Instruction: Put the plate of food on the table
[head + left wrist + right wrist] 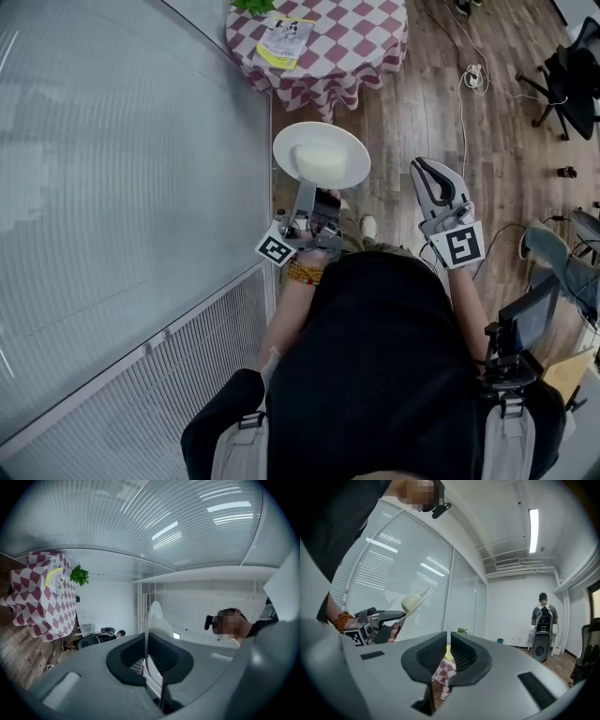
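A white plate with a pale mound of food hangs level over the wooden floor. My left gripper is shut on its near rim. In the left gripper view the plate runs edge-on between the closed jaws of the left gripper, with the food to its right. The round table with a red and white checked cloth stands ahead, apart from the plate. My right gripper is shut and holds nothing, to the right of the plate. Past the right gripper the table's cloth shows.
A yellow booklet and a green plant sit on the table's left side. A glass wall with blinds runs along my left. Cables and an office chair are at the right. A person stands far off.
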The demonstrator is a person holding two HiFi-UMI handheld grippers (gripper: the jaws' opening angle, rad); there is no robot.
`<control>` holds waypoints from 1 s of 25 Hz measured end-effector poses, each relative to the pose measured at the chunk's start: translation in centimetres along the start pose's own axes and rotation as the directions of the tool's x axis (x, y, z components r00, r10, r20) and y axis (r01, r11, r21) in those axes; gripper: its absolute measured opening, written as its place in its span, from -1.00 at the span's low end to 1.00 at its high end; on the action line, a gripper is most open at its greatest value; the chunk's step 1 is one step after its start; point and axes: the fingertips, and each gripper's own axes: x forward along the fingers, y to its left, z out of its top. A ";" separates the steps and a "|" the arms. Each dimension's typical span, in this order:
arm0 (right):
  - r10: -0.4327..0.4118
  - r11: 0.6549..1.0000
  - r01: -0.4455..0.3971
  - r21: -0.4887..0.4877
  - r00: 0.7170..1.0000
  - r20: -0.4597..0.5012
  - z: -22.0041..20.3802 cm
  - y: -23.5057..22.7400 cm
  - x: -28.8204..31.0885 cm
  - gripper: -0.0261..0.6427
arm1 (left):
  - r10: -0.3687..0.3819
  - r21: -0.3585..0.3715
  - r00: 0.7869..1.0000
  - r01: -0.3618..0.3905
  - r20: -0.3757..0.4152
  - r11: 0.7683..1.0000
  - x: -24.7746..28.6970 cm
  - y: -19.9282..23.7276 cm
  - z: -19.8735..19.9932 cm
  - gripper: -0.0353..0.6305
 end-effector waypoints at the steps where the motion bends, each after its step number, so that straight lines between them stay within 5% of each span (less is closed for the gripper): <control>1: 0.003 1.000 -0.003 -0.002 1.000 0.001 0.0 -0.5 0.9 -0.87 | -0.002 0.000 1.000 0.002 -0.005 1.000 0.9 0.7 0.3 -0.86; 7: -0.013 1.000 0.013 -0.011 1.000 0.009 -0.8 -3.3 5.3 -0.87 | 0.016 0.054 0.996 -0.012 -0.086 0.998 4.4 5.6 1.8 -0.86; 16: -0.170 0.985 0.170 0.004 0.985 -0.032 0.3 -13.2 14.1 -0.87 | 0.100 -0.107 0.984 -0.116 -0.151 0.987 18.4 21.0 4.9 -0.86; 25: -0.359 0.921 0.384 0.062 0.902 -0.241 -5.8 -17.8 13.2 -0.87 | 0.252 -0.143 0.936 -0.292 -0.245 0.946 32.4 39.7 0.8 -0.86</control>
